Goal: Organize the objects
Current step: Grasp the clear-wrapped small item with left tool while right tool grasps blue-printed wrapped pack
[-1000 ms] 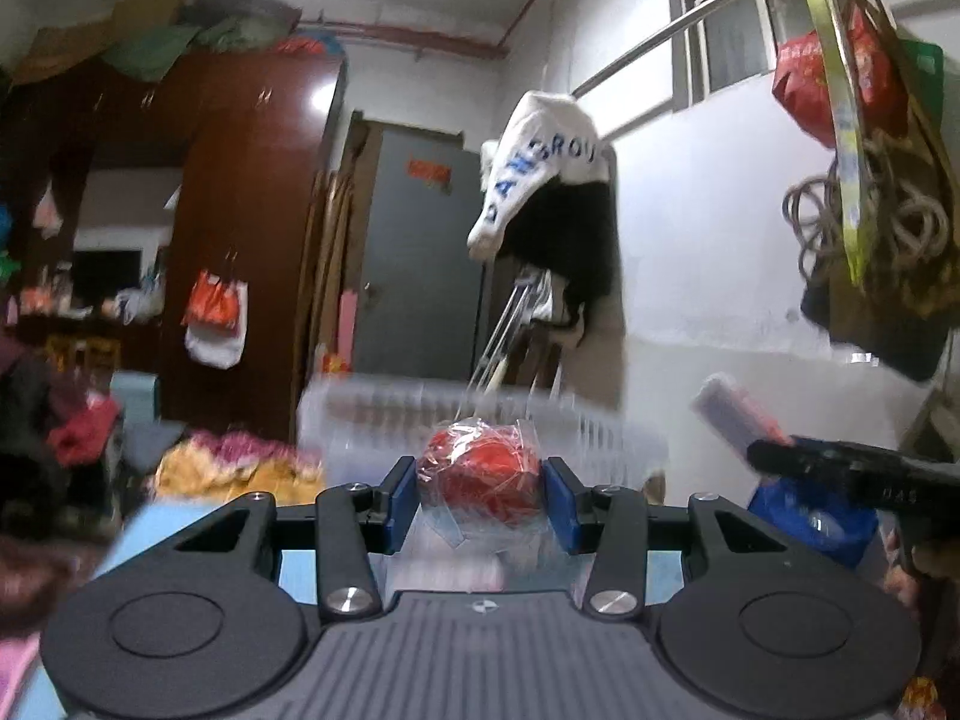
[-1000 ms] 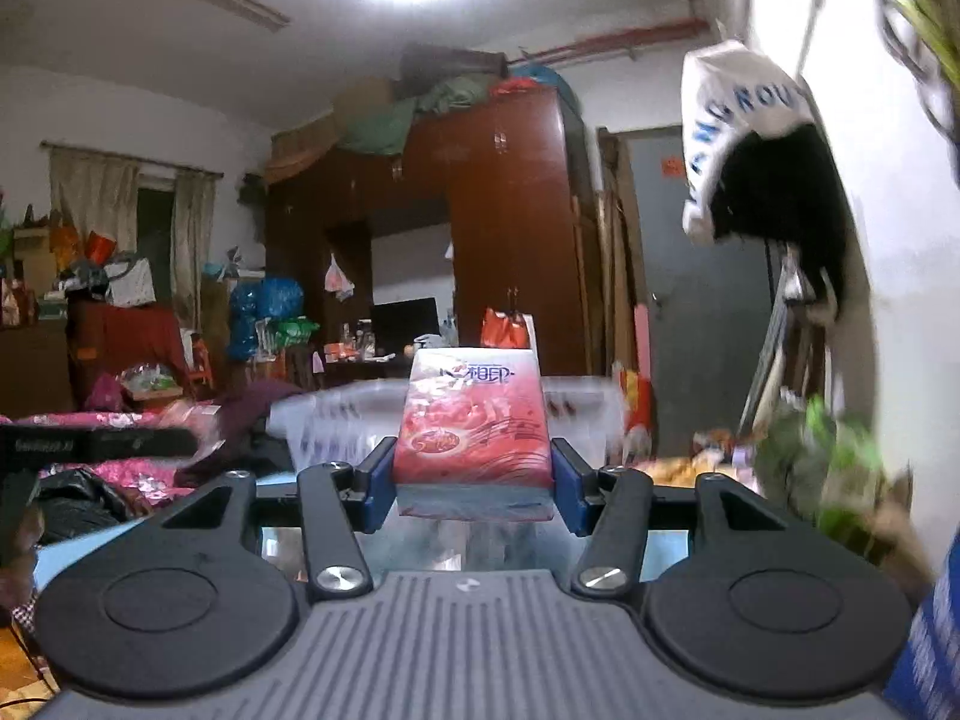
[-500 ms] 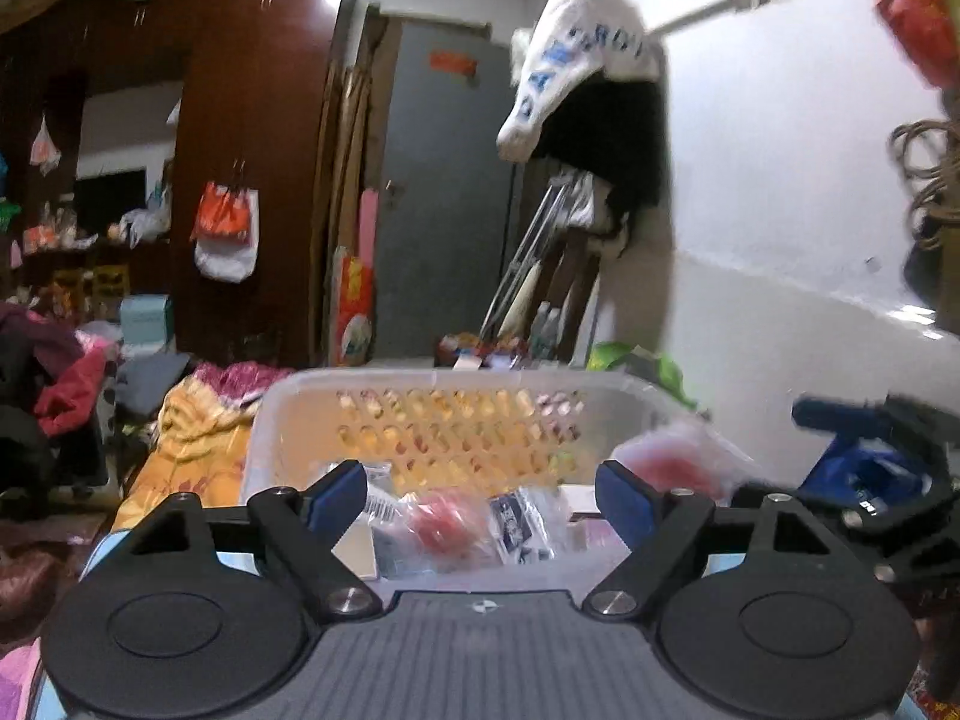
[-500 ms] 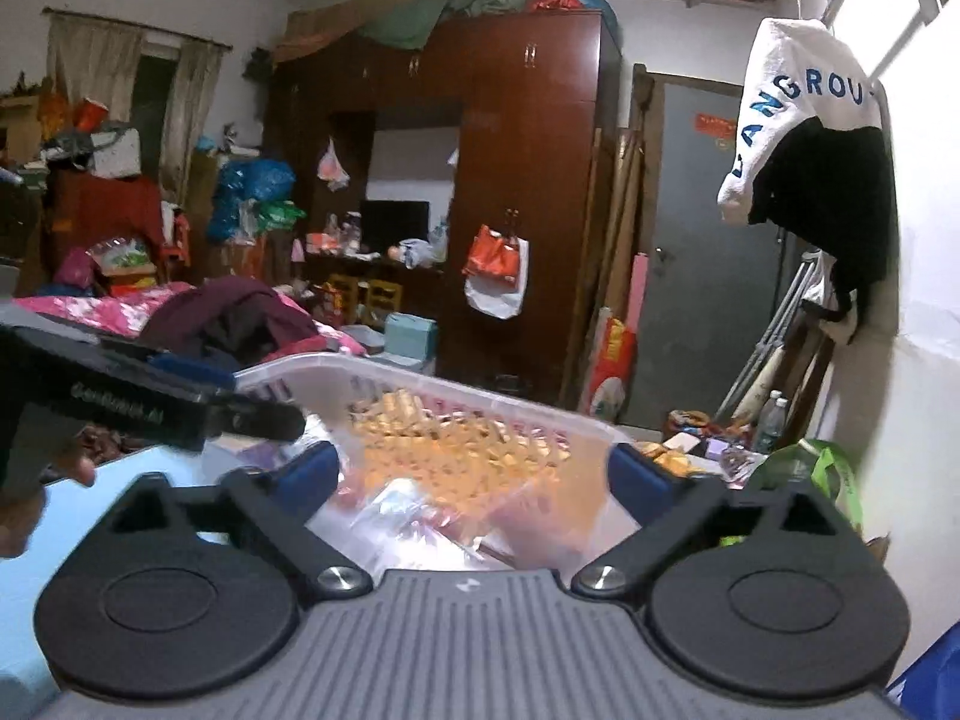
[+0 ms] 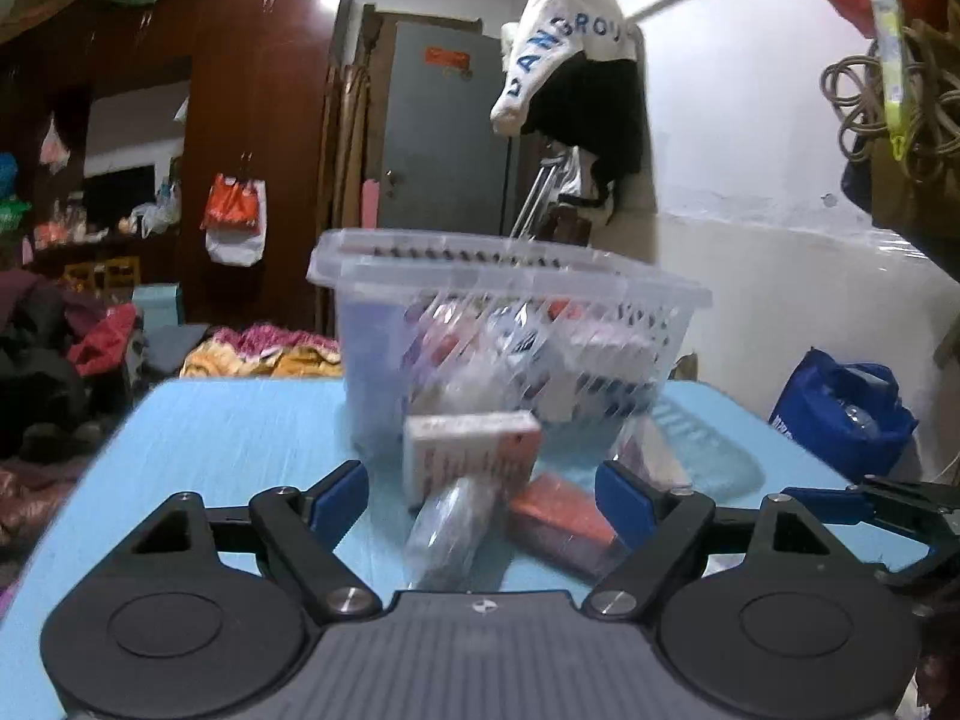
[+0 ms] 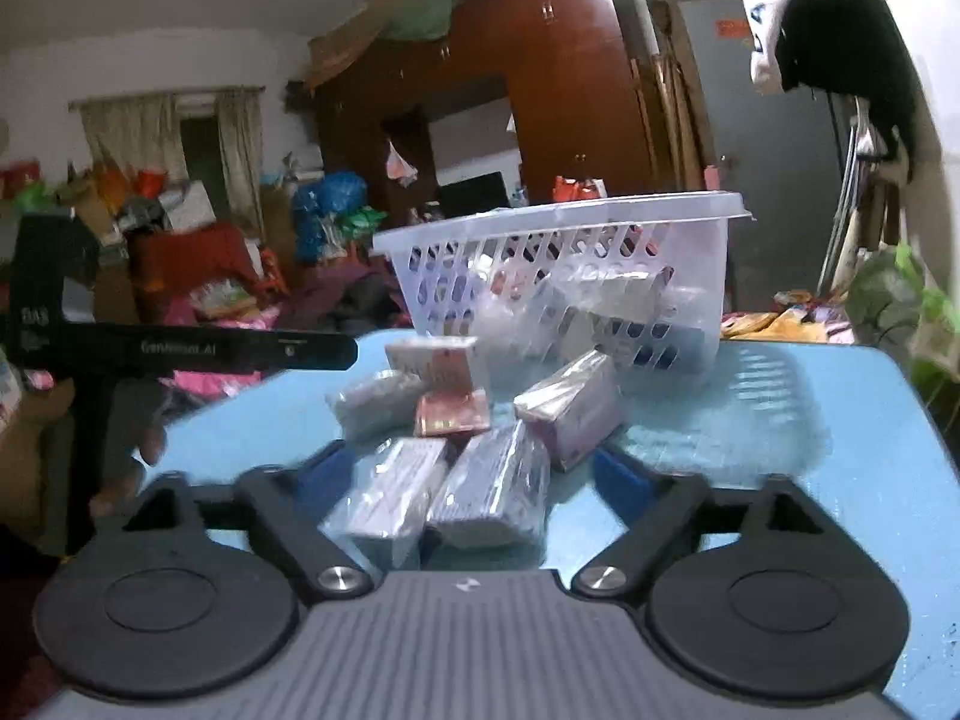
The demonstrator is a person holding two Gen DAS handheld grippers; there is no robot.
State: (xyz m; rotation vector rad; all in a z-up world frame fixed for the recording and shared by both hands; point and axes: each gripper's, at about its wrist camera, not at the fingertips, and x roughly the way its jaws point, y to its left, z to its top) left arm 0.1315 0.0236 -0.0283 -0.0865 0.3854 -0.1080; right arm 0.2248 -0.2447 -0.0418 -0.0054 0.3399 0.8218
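A clear slotted basket [image 5: 654, 291] [image 6: 558, 222] stands on the blue table [image 5: 240, 438] [image 6: 840, 480] with several packets inside. My left gripper [image 5: 483, 493] hangs open low before it; a clear wrapped packet [image 5: 450, 528] and a red box [image 5: 558, 516] lie between its jaws, untouched, and a white-pink box [image 5: 471, 450] lies just beyond. My right gripper [image 6: 471, 477] is closing around two wrapped packets [image 6: 390, 492] [image 6: 492, 486], with a gap still at the right pad. A pink box [image 6: 564, 414] and a small red box [image 6: 453, 411] lie further on.
In the right wrist view the left gripper's body [image 6: 180, 351] and the hand [image 6: 126, 438] holding it reach in from the left. A blue bag [image 5: 840, 414] sits beyond the table's right edge. Clothes [image 5: 258, 348] and clutter lie behind the table, a wardrobe [image 5: 258, 138] further back.
A second ago the left gripper held a red wrapped packet and the right a red-pink box above the basket. Both let go over it, then sank to the loose packets on the table.
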